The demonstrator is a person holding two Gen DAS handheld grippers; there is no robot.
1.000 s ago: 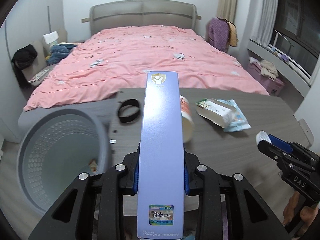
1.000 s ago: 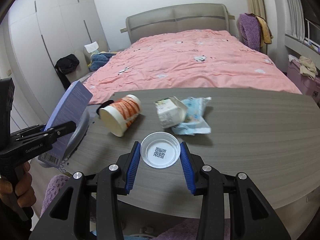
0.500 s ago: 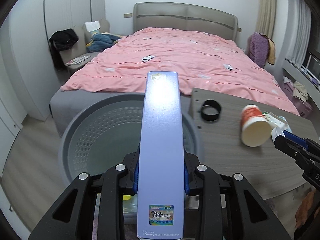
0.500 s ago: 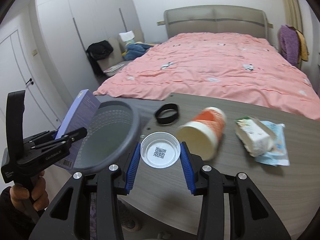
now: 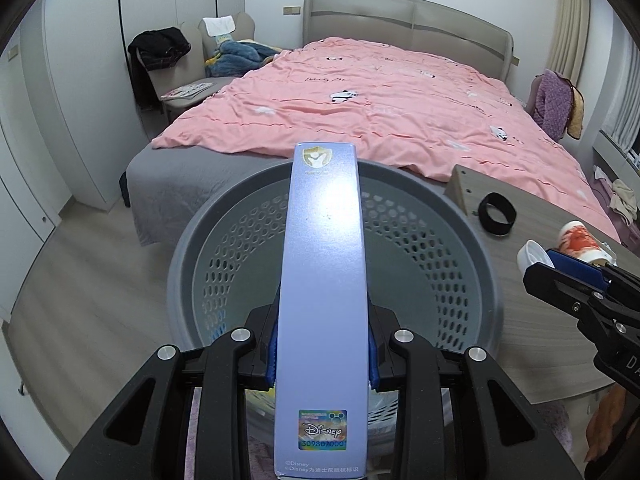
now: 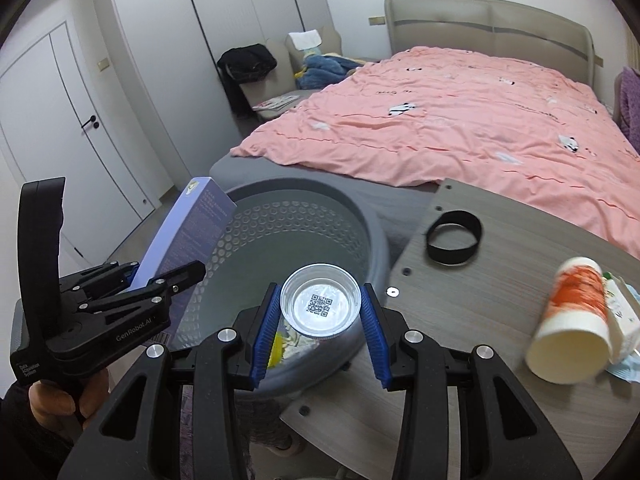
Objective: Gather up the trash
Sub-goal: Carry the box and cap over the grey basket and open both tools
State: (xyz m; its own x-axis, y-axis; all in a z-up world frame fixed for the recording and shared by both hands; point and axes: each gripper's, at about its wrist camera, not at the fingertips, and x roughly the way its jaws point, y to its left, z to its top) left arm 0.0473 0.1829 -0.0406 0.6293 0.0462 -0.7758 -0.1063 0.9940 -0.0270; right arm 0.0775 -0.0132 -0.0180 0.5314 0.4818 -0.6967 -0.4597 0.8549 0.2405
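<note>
I am holding the left gripper (image 5: 322, 354) over the grey plastic basket (image 5: 188, 256), its blue ribbed pads clamping the two flat sides of a tall, slim lavender cardboard box (image 5: 322, 280) with a smooth, faintly glossy face, a gold shield mark near its top and a holographic sticker near its bottom. In the right wrist view that same box (image 6: 188, 236) is leaning above the near left rim of the basket (image 6: 376, 248), pinched in the left gripper (image 6: 160, 276), and a hand (image 6: 60, 400) is wrapping the black handle below it. The basket is round, with a thick smooth rim and walls pierced all over by small oval holes; some crumpled yellow and white scraps are lying at its bottom. I am keeping the right gripper (image 6: 320, 326) closed on a shallow round lid (image 6: 320, 302) of clear plastic with a square printed code in its middle, and the lid is hanging over the basket's right side, just inside the rim. To the right the grey wood-grain table (image 6: 480, 312) is carrying a black ring-shaped band (image 6: 453, 243) near its corner, and further right an orange-and-white paper cup (image 6: 572, 316) is lying on its side, its mouth facing the camera, touching a white carton and a pale blue wrapper (image 6: 624, 372) at the frame's edge. Behind everything a bed (image 6: 460, 128) is spreading a wrinkled pink quilt.
</note>
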